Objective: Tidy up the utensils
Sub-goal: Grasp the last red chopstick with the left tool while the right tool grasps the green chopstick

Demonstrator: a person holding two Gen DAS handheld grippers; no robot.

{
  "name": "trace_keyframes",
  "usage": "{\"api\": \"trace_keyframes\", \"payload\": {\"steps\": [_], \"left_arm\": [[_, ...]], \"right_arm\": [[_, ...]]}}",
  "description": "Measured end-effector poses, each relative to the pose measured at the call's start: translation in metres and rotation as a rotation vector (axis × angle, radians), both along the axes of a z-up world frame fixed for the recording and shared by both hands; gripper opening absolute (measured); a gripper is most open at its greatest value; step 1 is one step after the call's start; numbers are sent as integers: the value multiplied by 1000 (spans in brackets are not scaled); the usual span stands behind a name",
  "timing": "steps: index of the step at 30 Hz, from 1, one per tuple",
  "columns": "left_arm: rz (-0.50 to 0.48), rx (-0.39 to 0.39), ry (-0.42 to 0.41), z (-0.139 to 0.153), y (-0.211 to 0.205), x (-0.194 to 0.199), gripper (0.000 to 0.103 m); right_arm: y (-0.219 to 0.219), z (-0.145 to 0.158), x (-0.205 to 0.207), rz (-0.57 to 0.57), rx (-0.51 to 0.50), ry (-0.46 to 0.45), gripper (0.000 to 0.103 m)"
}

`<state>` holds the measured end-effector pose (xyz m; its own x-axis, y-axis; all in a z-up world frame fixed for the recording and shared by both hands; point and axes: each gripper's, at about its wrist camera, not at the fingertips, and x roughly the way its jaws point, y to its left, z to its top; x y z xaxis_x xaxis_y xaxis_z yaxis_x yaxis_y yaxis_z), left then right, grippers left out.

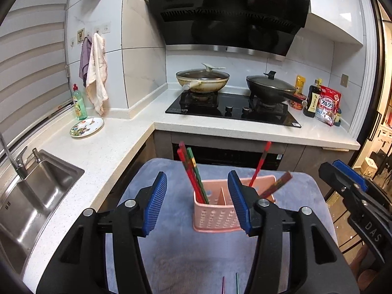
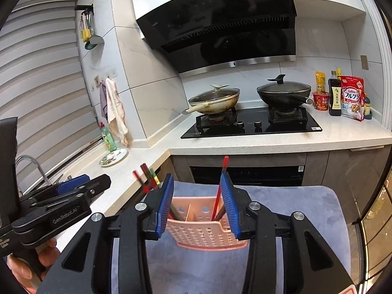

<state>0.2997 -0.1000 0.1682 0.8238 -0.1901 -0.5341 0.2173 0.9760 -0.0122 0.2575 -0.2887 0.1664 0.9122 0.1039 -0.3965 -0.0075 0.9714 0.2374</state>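
Two hand-held grippers hover over a blue-grey cloth-covered surface (image 1: 191,257) in a kitchen, both facing a pink perforated utensil holder (image 1: 215,216) that stands on the cloth. The left gripper (image 1: 197,202) has its blue pads apart with nothing between them; the holder sits just beyond its tips, and no pad touches it. The right gripper (image 2: 197,208) likewise stands with its pads apart, and the holder (image 2: 205,232) shows through the gap without either pad pressing on it. A divider splits the holder into compartments. In the left compartment lean several chopsticks (image 1: 193,174), red and green, tilted toward the left. In the right compartment a red chopstick (image 1: 261,164) stands steeply, leaning right, and a darker brown one (image 1: 276,185) lies at a lower tilt against the right rim. Two thin stick ends, one purplish and one green (image 1: 236,283), show at the bottom edge of the left wrist view on the cloth. Part of a hand (image 2: 46,252) grips the left tool's handle in the right wrist view. Behind the cloth runs a white countertop (image 1: 103,152) with a steel sink (image 1: 36,196) at left, a patterned plate (image 1: 87,127) and a green bottle (image 1: 79,103). On the black hob (image 1: 232,112) sit a cream pan (image 1: 202,80) and a black pan (image 1: 270,87), both lidded, under a dark extractor hood (image 1: 227,12).
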Motion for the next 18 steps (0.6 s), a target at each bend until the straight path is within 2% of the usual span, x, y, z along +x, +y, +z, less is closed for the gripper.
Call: {"api": "trace_keyframes", "payload": {"steps": [11, 13, 18], "left_arm": [[27, 72, 27, -24, 17, -58, 49], [34, 89, 37, -33, 21, -70, 49], [40, 104, 88, -65, 35, -95, 50]], "right_arm": [[16, -15, -63, 6, -27, 63, 39], [20, -28, -78, 5, -23, 87, 43], [33, -74, -118, 8, -16, 174, 44]]}}
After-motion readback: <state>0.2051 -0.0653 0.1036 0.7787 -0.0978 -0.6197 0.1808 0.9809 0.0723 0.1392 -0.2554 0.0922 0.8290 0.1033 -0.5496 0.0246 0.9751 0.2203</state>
